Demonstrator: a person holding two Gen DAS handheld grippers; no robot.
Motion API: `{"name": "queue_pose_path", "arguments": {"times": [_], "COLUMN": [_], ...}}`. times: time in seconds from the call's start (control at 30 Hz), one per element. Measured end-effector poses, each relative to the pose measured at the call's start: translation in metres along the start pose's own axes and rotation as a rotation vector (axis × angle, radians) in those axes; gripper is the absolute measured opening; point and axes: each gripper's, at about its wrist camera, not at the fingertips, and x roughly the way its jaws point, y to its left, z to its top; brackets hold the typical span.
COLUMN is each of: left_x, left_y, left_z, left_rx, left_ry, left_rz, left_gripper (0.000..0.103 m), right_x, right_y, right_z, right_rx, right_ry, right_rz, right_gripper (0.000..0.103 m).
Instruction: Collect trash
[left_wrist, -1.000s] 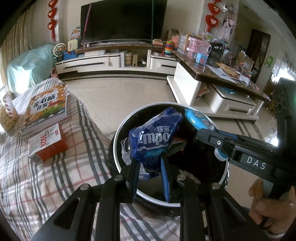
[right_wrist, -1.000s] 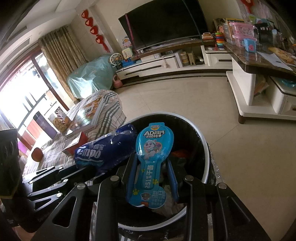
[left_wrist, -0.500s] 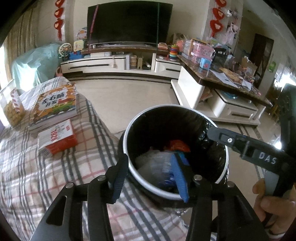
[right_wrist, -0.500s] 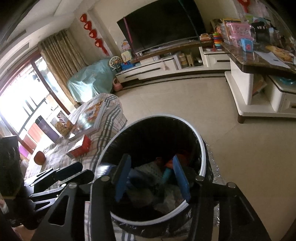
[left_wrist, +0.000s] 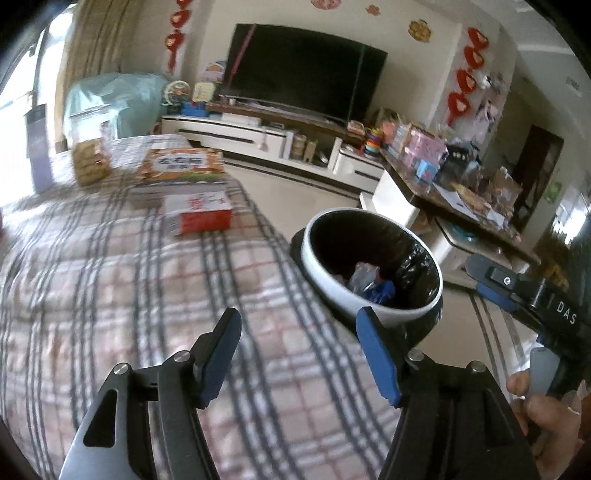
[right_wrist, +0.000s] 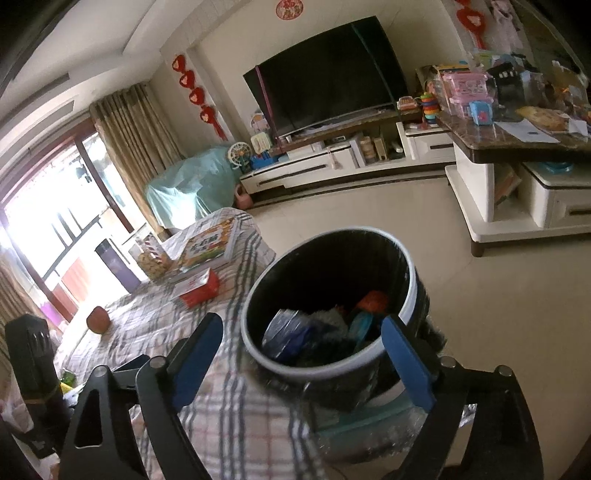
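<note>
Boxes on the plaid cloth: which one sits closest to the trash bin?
The red and white box is closest to the trash bin. The orange picture-book box lies behind it, farther from the bin, toward the TV.

Book (left_wrist: 181, 165) beside red box (left_wrist: 199, 214)

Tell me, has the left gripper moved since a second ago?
Yes. The left gripper was over the bin; now it is back over the checked cloth, open, with the bin to its right.

Both wrappers dropped into the bin (right_wrist: 402, 258), apparently; each gripper now empty.
</note>
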Motion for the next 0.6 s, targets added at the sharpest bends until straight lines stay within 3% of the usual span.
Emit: {"name": "queue_pose_path", "arguments": {"times": [0.27,0.37,0.47,0.5,0.6], "left_x": [-0.061,-0.084,-0.111,-0.118,-0.133], "left_y": [0.011,0.01,0.006,0.004,0.002], "left_z": [-0.037,-0.045,-0.057,-0.063,-0.079], "left_rx": [-0.034,-0.015,0.013,0.019,0.027], "left_ry": [-0.101,-0.166,-0.249,-0.272,-0.322], "left_rz": [0.034,0.063,0.115,0.139,0.188], "left_gripper": [0.07,0.079,0.09,0.097,0.102], "right_x": [-0.022,-0.036,-0.056,-0.063,-0.078], "right_y": [0.03,0.045,0.061,0.065,0.08], "right_z": [-0.028,-0.032,-0.037,-0.039,-0.052], "right_rx": [-0.042,-0.091,-0.141,-0.16,-0.221], "right_ry": [-0.023,-0.058,-0.141,-0.178,-0.266], "right_rz": [0.007,-0.003,-0.02,-0.032,-0.065], "right_gripper": [0.092,0.092,0.102,0.103,0.103]}}
